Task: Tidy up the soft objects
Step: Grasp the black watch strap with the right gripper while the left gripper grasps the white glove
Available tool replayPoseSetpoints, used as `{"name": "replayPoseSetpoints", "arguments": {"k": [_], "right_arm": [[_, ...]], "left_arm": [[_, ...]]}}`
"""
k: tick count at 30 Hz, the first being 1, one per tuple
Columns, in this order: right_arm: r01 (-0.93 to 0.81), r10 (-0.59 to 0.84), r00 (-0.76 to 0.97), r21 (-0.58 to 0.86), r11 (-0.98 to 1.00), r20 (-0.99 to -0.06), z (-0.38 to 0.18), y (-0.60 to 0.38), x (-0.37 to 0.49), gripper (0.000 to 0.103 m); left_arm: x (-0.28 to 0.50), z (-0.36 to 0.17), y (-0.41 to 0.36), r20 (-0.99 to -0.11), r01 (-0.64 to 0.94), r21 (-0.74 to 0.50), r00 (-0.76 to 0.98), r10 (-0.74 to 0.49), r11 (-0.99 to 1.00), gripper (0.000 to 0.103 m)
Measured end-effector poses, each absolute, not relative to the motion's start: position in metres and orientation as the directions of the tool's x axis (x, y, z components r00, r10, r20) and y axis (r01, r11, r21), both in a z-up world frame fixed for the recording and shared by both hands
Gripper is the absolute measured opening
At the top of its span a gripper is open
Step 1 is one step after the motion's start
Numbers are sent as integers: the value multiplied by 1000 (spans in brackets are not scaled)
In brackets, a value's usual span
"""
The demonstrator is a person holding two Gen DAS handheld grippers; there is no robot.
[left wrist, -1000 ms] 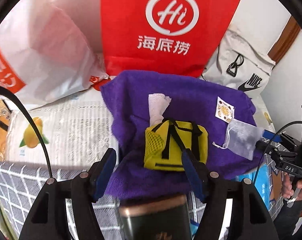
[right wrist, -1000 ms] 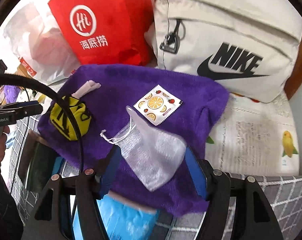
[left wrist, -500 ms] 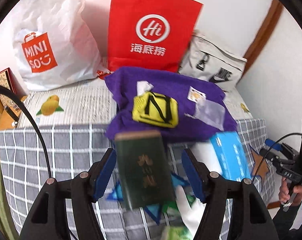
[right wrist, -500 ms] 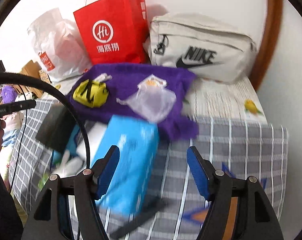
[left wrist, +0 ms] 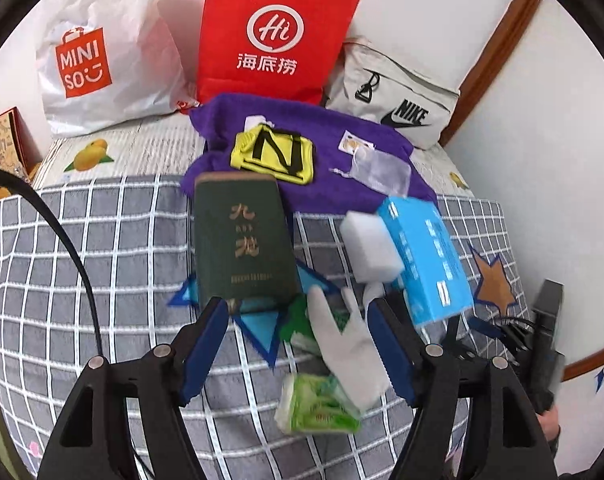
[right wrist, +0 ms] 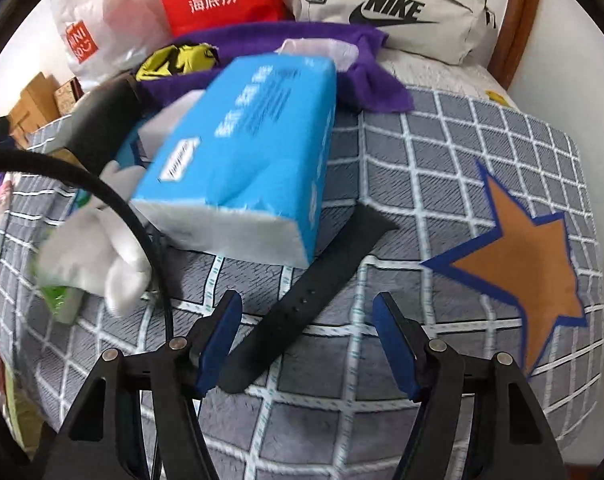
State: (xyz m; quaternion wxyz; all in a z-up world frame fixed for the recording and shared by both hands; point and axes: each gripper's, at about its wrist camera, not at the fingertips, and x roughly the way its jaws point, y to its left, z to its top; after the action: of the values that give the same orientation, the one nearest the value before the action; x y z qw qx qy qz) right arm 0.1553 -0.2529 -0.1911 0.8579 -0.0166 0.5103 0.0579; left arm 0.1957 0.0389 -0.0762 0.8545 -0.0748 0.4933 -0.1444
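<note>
Your things lie on a bed whose grey checked cover (left wrist: 102,240) carries a brown star (right wrist: 530,256). At its far side, against the wall, stand a white shopping bag (left wrist: 102,60), a red paper bag (left wrist: 274,40) and a beige sling bag (left wrist: 398,96).

In front of them a purple towel (left wrist: 342,184) is spread out. On it rest a yellow pouch (left wrist: 274,156) with black straps, a clear mesh pouch (left wrist: 382,170) and a small fruit-print sachet (left wrist: 356,144).

Nearer you, a dark green box (left wrist: 242,240) lies partly over the towel's near edge. To its right a white sponge block (left wrist: 370,244) sits just beside a blue tissue pack (right wrist: 246,152). A black strap (right wrist: 302,304) runs out from under that pack.

A white glove (left wrist: 342,344) lies over a green tissue packet (left wrist: 318,404), directly ahead of your left tongs (left wrist: 298,344). Their jaws are opening, with nothing pressed between the pads; the glove lies in the gap below them.

Your right tongs (right wrist: 306,344) stand partly open and empty above the strap, whose near end lies beside the left pad.
</note>
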Motion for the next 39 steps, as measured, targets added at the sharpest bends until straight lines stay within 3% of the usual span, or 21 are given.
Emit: {"name": "replayPoseSetpoints", "arguments": {"k": [10,17,18,22,23,39], "right_arm": [[-50,14,509,-14,999,-861,-195,-300,137,63],[-116,110,522,58,992,-846,-192,-293,145,63],[-128,109,524,48,991,-844,-194,-289,148,60],[-168,98,540,7,986,-836,-192,-280,152,22],[-171,101,535,10,985,-839,-191,-281,153,20],[-152,158,505,93,984,-849,-190,-293,152,20]], "left_arm": [[157,-86,50,-836,137,-257,465,-291,957,70],[150,-94,43,-843,140,-264,447,-299,954,71],[150,-96,40,-847,145,-263,439,-300,954,71],[151,-101,33,-859,156,-252,418,-295,955,71],[152,-103,33,-861,153,-250,416,-291,956,71],[156,-124,13,-868,212,-257,378,-321,943,71]]}}
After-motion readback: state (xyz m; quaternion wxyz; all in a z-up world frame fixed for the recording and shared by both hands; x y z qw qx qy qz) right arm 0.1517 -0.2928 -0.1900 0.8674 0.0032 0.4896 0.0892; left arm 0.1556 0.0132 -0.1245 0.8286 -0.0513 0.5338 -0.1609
